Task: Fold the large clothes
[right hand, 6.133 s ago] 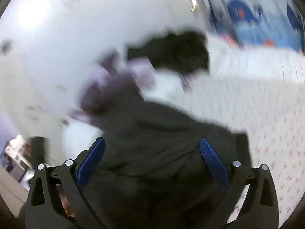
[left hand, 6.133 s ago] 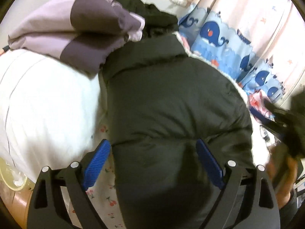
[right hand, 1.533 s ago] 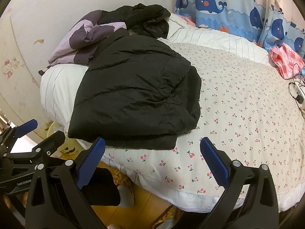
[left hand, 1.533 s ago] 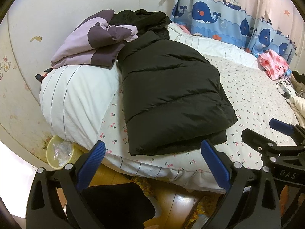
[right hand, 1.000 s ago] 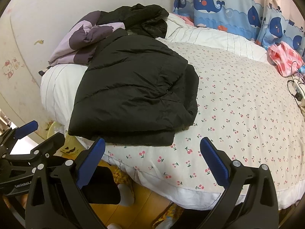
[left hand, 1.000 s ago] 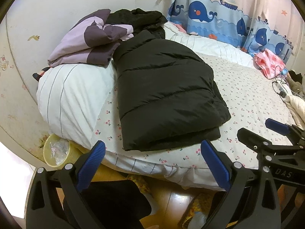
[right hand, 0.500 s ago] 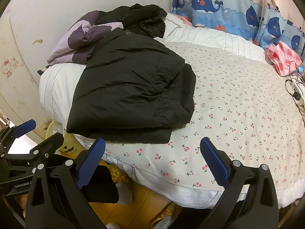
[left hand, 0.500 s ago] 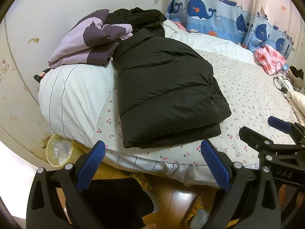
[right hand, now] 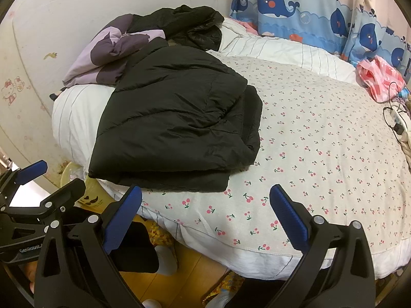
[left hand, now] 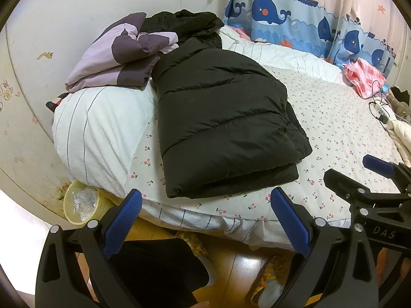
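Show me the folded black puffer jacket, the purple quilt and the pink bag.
folded black puffer jacket (left hand: 226,128), left wrist view, middle quilted panel.
purple quilt (left hand: 120,59), left wrist view, top fold.
pink bag (right hand: 380,79), right wrist view, its middle.

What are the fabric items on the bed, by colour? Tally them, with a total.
Black: 2 — folded puffer jacket, crumpled garment
Purple: 1 — quilt
Pink: 1 — bundle by the curtain
Total: 4
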